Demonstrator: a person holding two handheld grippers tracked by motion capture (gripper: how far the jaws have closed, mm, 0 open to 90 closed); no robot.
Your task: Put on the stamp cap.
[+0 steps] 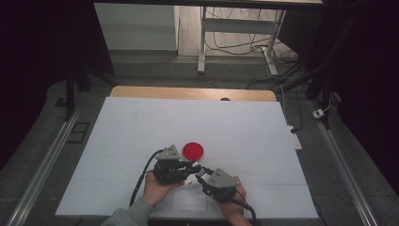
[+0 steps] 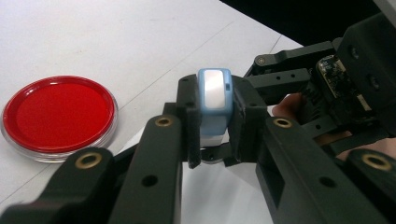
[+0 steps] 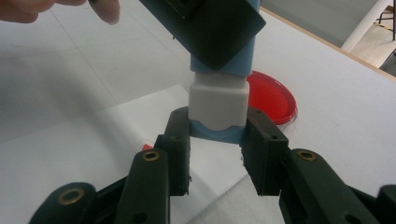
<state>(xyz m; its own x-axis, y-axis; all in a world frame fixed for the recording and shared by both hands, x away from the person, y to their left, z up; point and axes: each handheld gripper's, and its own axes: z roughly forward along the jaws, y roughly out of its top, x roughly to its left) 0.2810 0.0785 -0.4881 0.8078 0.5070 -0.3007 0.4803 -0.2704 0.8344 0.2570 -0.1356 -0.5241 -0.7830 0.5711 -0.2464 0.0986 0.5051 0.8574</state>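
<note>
A small blue and white stamper (image 2: pixel 214 95) hangs just above the table, held from both sides. My left gripper (image 2: pixel 215 116) is shut on its light-blue upper body. My right gripper (image 3: pixel 217 135) is shut on the blue end piece (image 3: pixel 215 132) below the white middle section (image 3: pixel 217 103). In the high view the two grippers, left (image 1: pixel 190 166) and right (image 1: pixel 200 174), meet tip to tip near the table's front. A round red dish (image 1: pixel 193 150) in a clear rim lies flat just beyond them, and shows again as the red dish (image 2: pixel 58 116) and the red dish (image 3: pixel 271 99).
A white sheet covers the table (image 1: pixel 141 127). A smaller paper (image 1: pixel 188 200) lies under the grippers with a small red mark (image 3: pixel 147 147) on it. The wooden table edge (image 1: pixel 141 92) is at the back; floor rails and cables lie around.
</note>
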